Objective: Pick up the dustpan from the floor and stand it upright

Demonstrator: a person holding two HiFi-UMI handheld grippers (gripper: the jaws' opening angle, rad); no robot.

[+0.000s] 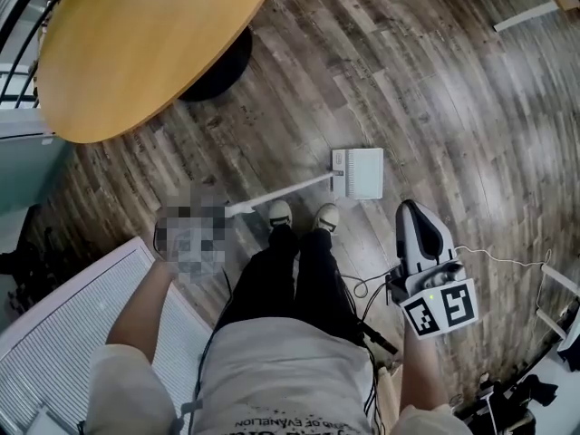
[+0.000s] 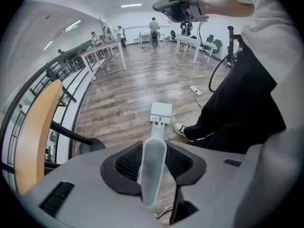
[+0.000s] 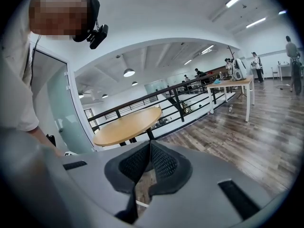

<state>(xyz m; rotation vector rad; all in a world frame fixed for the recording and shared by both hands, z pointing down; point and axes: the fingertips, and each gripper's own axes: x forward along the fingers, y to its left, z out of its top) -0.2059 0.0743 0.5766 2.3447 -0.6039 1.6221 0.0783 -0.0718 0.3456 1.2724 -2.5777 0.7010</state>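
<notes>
A white dustpan (image 1: 357,172) rests on the wooden floor just ahead of the person's shoes (image 1: 280,212). Its long white handle (image 1: 276,193) runs left toward a blurred patch that covers my left gripper in the head view. In the left gripper view the handle (image 2: 153,167) lies between the dark pads of my left gripper (image 2: 153,152), which is shut on it, with the pan (image 2: 161,113) at the far end below. My right gripper (image 1: 410,210) hangs to the right of the pan, apart from it. Its pads (image 3: 151,148) meet at the tips with nothing between them.
A round wooden table (image 1: 136,43) on a black base (image 1: 222,66) stands at the upper left. A white slatted panel (image 1: 82,324) lies at the lower left. Cables (image 1: 362,286) trail on the floor by the right leg. Desks and people (image 2: 153,28) are far off.
</notes>
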